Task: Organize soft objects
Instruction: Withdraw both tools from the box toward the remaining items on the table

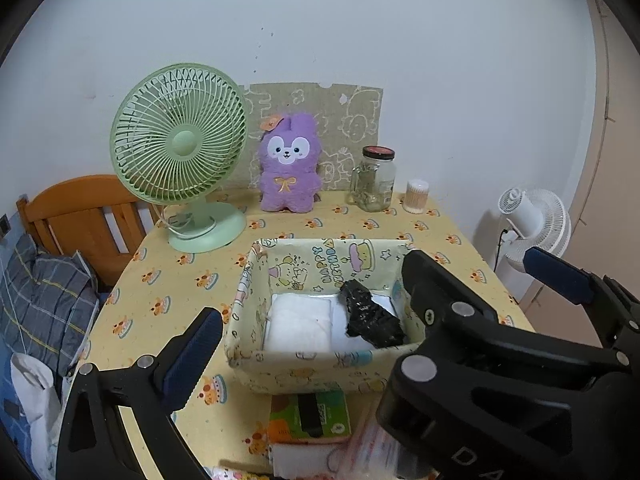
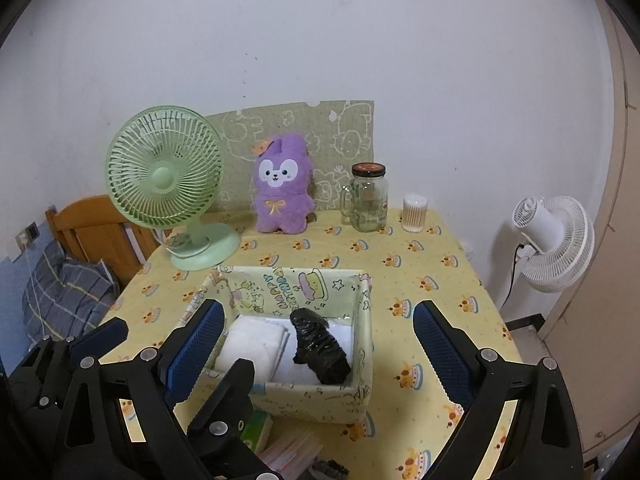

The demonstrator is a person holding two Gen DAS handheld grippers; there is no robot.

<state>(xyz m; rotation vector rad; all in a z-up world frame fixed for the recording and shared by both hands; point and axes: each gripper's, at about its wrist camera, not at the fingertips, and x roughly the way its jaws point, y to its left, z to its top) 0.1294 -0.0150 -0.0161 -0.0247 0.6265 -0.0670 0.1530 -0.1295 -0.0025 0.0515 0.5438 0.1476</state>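
Observation:
A cartoon-print fabric basket [image 1: 320, 372] [image 2: 362, 344] stands at the middle of the table. Inside lie a folded white cloth [image 1: 298, 326] [image 2: 252, 346] and a crumpled black plastic bag [image 1: 372, 318] [image 2: 320, 350]. A purple plush toy [image 1: 290, 166] [image 2: 282, 192] sits upright at the back against a printed board. My left gripper [image 1: 320, 344] is open before the basket; its right finger is hidden behind my right gripper [image 1: 476, 264]. The right gripper [image 2: 320, 352] is open, empty, straddling the basket. One left finger [image 2: 236, 376] reaches between its fingers.
A green desk fan [image 1: 180, 136] [image 2: 164, 172], a glass jar [image 1: 374, 178] [image 2: 366, 198] and a cotton-swab tub [image 2: 414, 214] stand along the back. A green packet [image 1: 310, 416] and a plastic bag [image 1: 368, 448] lie before the basket. A white floor fan [image 2: 554, 242] stands right, a wooden headboard [image 1: 80, 216] left.

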